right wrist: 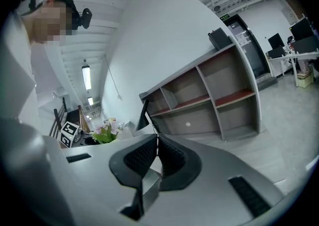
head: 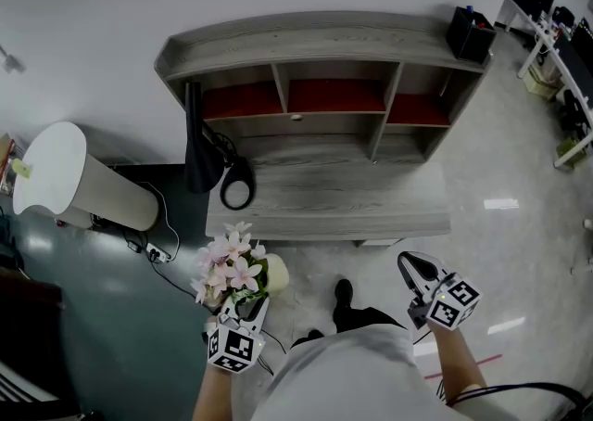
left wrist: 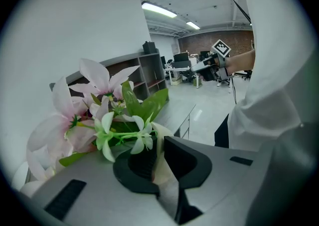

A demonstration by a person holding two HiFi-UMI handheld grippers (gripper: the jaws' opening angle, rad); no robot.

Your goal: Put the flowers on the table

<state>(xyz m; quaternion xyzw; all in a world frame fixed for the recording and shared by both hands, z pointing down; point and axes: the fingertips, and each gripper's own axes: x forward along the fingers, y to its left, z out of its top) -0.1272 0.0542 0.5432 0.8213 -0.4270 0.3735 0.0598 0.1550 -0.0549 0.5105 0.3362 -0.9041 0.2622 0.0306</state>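
Note:
A bunch of pink and white flowers with a cream base hangs in front of the grey wooden table, below its front edge. My left gripper is shut on it from underneath. In the left gripper view the jaws pinch the cream base, and the flowers spread out to the left. My right gripper is off to the right of the person's body, shut and empty. In its own view the right gripper has its pads together, and the flowers show far left.
The table carries a shelf unit with red-lined compartments. A black lamp and a black cable loop sit at its left end, and a black box stands on the top right. A white round stand is at left.

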